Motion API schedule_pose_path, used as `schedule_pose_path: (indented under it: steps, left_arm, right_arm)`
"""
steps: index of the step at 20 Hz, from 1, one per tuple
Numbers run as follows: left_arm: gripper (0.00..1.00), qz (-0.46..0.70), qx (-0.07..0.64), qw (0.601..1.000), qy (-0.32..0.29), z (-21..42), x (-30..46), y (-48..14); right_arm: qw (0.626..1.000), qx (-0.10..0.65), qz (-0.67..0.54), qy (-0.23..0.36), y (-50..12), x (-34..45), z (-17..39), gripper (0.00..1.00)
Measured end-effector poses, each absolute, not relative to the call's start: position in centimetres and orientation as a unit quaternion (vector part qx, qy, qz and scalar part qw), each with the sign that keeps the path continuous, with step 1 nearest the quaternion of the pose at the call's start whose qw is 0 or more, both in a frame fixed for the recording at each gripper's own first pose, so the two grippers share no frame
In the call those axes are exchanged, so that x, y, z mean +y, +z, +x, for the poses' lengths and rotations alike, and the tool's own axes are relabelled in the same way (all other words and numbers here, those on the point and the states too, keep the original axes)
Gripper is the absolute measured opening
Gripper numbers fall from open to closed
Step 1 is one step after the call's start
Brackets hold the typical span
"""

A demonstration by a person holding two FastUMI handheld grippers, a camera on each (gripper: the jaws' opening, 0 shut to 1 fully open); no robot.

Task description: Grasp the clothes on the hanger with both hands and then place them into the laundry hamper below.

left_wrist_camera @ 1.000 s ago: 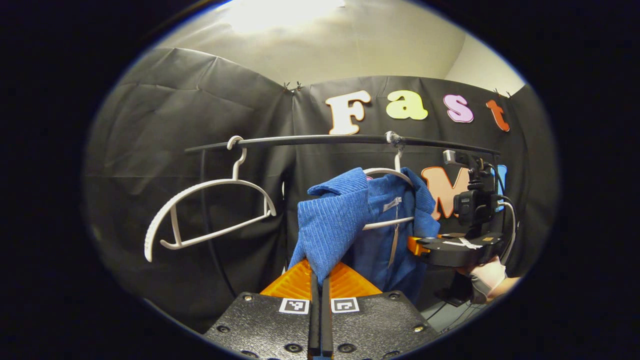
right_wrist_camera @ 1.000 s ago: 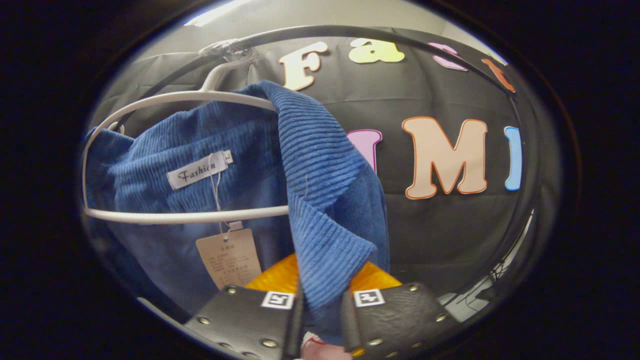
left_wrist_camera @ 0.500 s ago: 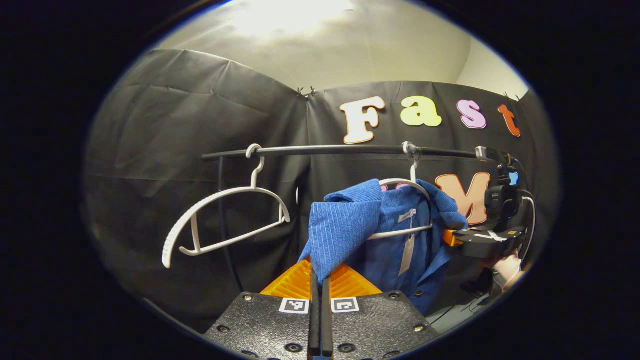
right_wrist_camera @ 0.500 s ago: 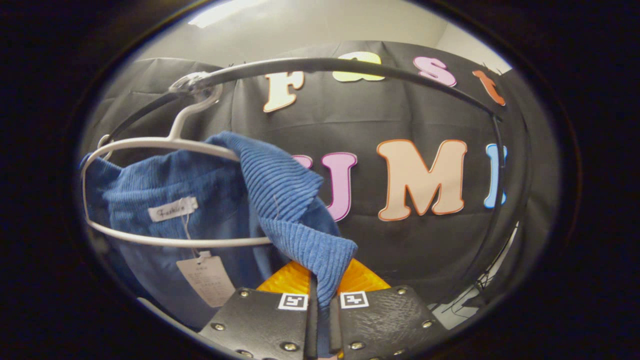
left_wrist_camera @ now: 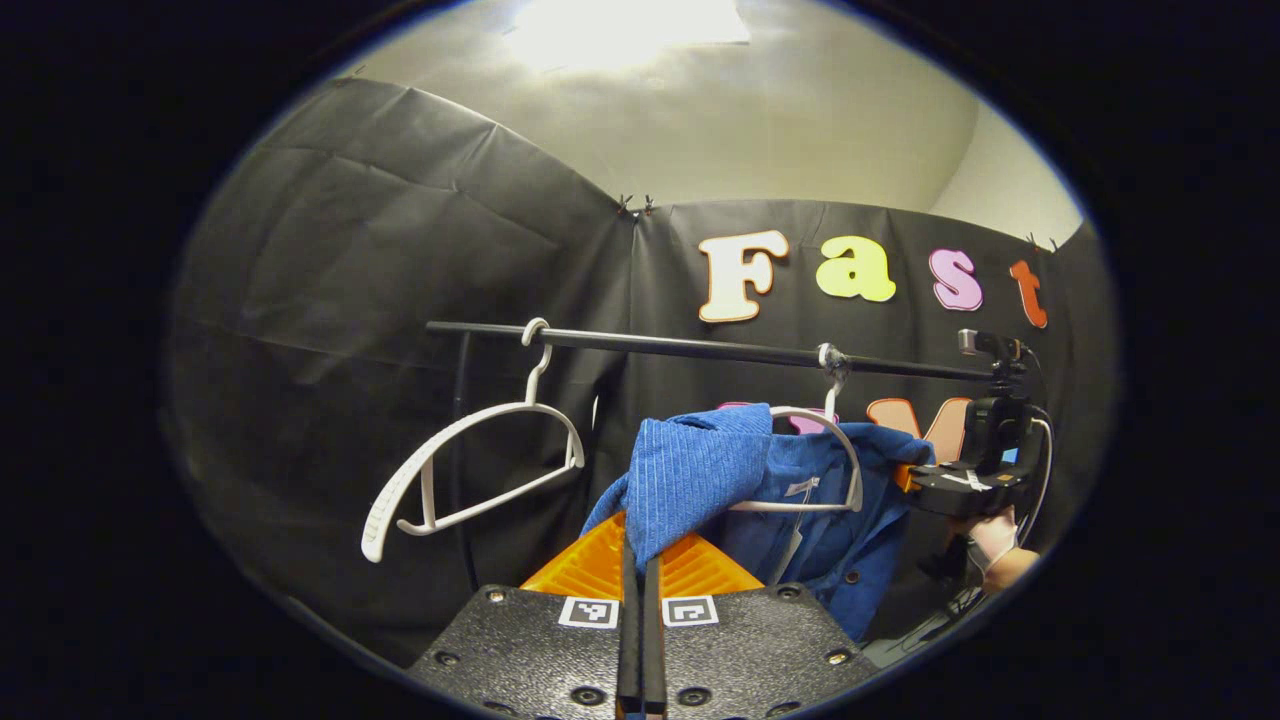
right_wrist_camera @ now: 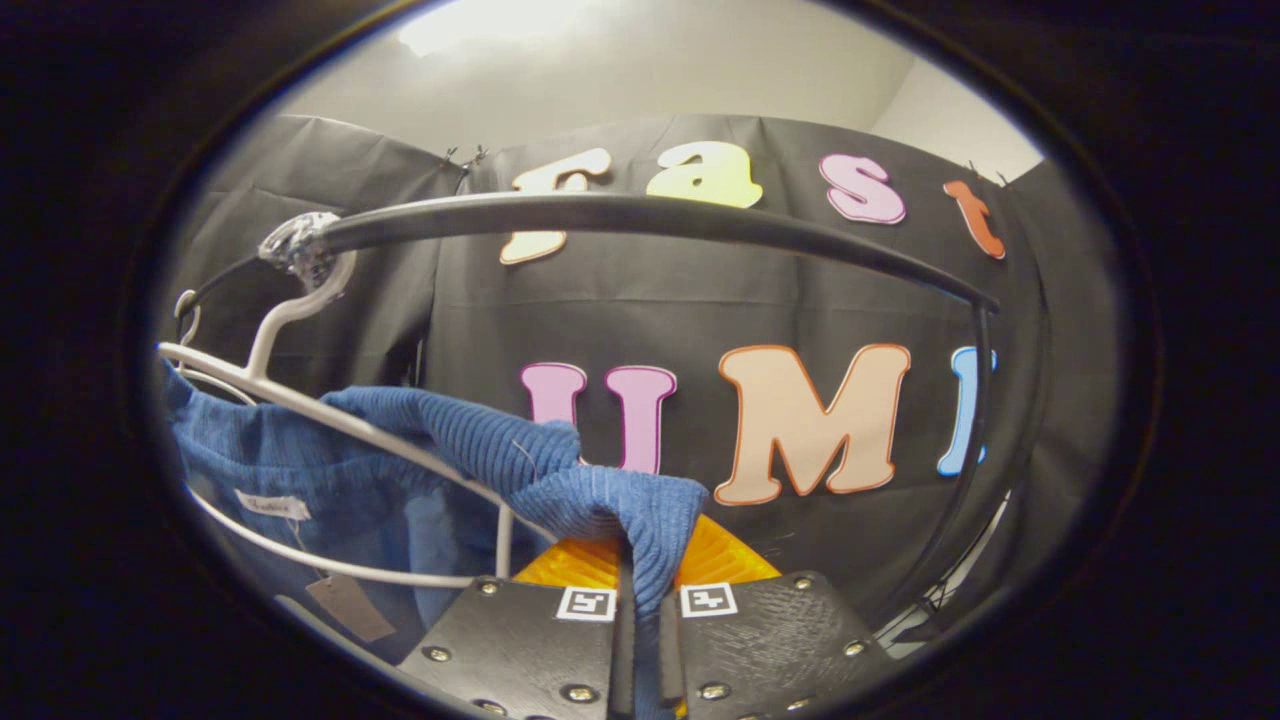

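1. Left gripper view, jaws: the left gripper [left_wrist_camera: 641,560] is clenched, its two fingers pressed together on a fold of the blue garment [left_wrist_camera: 700,470]. The ribbed cloth runs straight down into the slit between them.
2. Same view, garment: it is draped over the white hanger [left_wrist_camera: 838,462] on the right part of the black rail [left_wrist_camera: 700,347]. The near shoulder is pulled toward the camera; the rest hangs below the hanger's bottom bar, with a paper tag [left_wrist_camera: 790,545] dangling inside.
3. Same view, rest: an empty white hanger [left_wrist_camera: 470,470] hangs tilted from the left part of the rail, well apart from the garment. The right gripper [left_wrist_camera: 905,472] shows at the garment's far edge, with a hand [left_wrist_camera: 990,535] under its body. The hamper's position cannot be told.
4. Right gripper view, jaws: the right gripper [right_wrist_camera: 640,580] is clenched on a ribbed fold of the blue garment [right_wrist_camera: 600,500]. Both fingers press on the cloth, which passes down between them.
5. Same view, garment: the gripped fold lies over the end of the white hanger [right_wrist_camera: 330,425], stretched from there toward the gripper. The body of the garment hangs inside and below the hanger loop at left, with a sewn label [right_wrist_camera: 272,505] and a paper tag [right_wrist_camera: 350,608].
6. Same view, rest: the hanger's hook sits on the black rail [right_wrist_camera: 640,215], which arcs across the top and bends down at the right.
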State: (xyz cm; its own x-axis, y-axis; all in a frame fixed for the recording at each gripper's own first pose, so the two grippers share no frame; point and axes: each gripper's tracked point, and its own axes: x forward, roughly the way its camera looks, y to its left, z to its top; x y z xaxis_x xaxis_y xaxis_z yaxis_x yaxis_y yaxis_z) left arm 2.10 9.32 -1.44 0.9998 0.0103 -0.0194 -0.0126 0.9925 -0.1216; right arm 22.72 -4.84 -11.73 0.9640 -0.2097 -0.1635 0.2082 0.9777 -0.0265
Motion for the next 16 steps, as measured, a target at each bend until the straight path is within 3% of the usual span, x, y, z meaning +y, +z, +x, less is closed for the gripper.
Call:
schedule_pose_path:
  steps: [6,11,15,16]
  left_arm:
    - [0.02,-0.051,0.011,0.999,0.009,1.9,9.3,-1.5]
    - [0.02,-0.049,0.017,0.999,0.016,2.0,9.8,-1.5]
    - [0.02,-0.066,-0.018,0.997,-0.019,1.7,9.2,1.0]
    - [0.02,-0.074,-0.020,0.997,-0.028,1.7,9.2,1.3]
  right_arm:
    - [0.991,0.043,-0.070,-0.107,-10.7,-5.8,27.1,0.09]
    - [0.990,0.039,-0.119,-0.069,-13.1,-5.3,29.7,0.09]
    - [0.989,0.052,-0.133,-0.048,-15.6,-5.3,30.2,0.09]
    - [0.989,0.058,-0.130,-0.042,-16.4,-5.1,30.2,0.05]
